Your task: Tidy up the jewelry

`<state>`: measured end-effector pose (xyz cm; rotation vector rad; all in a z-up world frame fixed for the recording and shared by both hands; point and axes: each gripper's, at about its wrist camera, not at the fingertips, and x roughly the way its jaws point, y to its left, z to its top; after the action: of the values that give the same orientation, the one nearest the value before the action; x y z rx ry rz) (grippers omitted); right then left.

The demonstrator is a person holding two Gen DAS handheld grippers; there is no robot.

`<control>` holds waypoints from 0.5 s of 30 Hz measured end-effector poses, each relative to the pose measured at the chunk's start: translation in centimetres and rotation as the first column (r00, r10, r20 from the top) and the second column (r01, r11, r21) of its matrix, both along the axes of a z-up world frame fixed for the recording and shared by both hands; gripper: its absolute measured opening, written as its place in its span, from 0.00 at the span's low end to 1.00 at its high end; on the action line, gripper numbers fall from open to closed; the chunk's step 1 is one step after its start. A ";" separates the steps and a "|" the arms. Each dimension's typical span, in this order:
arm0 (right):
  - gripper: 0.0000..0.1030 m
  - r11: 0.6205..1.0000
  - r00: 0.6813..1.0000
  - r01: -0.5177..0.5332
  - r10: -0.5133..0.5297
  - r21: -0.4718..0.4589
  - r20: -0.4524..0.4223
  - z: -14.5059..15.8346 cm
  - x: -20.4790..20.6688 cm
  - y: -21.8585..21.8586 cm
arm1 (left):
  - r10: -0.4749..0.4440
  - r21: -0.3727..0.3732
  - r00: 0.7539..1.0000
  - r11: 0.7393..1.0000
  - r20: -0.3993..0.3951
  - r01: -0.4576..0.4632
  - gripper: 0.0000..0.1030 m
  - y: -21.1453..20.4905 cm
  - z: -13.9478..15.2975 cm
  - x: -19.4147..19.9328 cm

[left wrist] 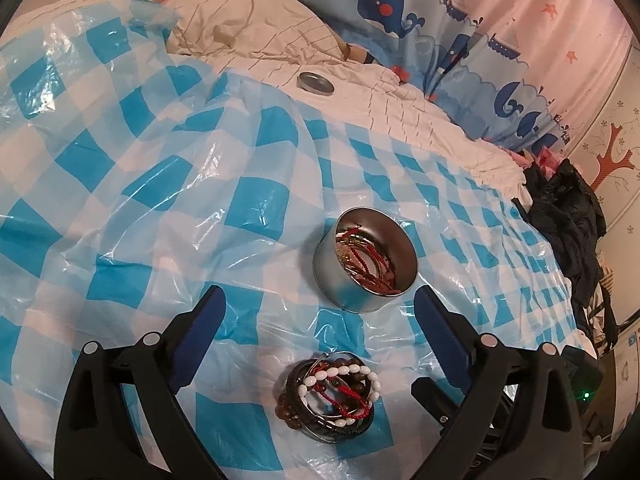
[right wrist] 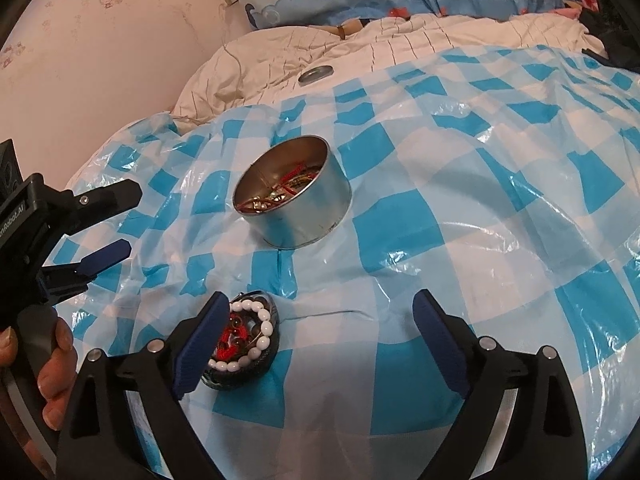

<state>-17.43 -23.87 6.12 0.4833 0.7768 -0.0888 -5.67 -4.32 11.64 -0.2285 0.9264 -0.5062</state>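
Observation:
A round metal tin (left wrist: pixel 366 264) (right wrist: pixel 294 194) stands open on the blue-and-white checked plastic sheet (left wrist: pixel 160 220) (right wrist: pixel 460 200), with red and gold bracelets inside. A pile of bracelets (left wrist: pixel 330 394) (right wrist: pixel 240 340), with a white bead one, brown beads, red cords and dark bands, lies on the sheet in front of the tin. My left gripper (left wrist: pixel 320 308) is open and empty, hovering above the pile; it also shows at the left of the right wrist view (right wrist: pixel 120 224). My right gripper (right wrist: pixel 320 312) is open and empty, its left finger beside the pile.
The tin's lid (left wrist: pixel 316 83) (right wrist: pixel 315 74) lies on the white quilt (left wrist: pixel 280 40) beyond the sheet. A whale-print pillow (left wrist: pixel 400 12) lies behind. Dark clothing (left wrist: pixel 568 216) is heaped at the bed's right edge. A pink wall (right wrist: pixel 100 40) borders the left.

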 end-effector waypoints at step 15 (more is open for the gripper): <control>0.87 1.000 1.000 -0.010 0.010 0.000 -0.010 -0.2 0.0 0.2 | -0.001 0.035 1.000 0.999 0.007 0.001 0.89 -0.3 -0.4 0.3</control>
<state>-17.44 -23.70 5.90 0.4786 0.7891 -0.0818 -5.39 -4.63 11.20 -0.1946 0.9278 -0.4912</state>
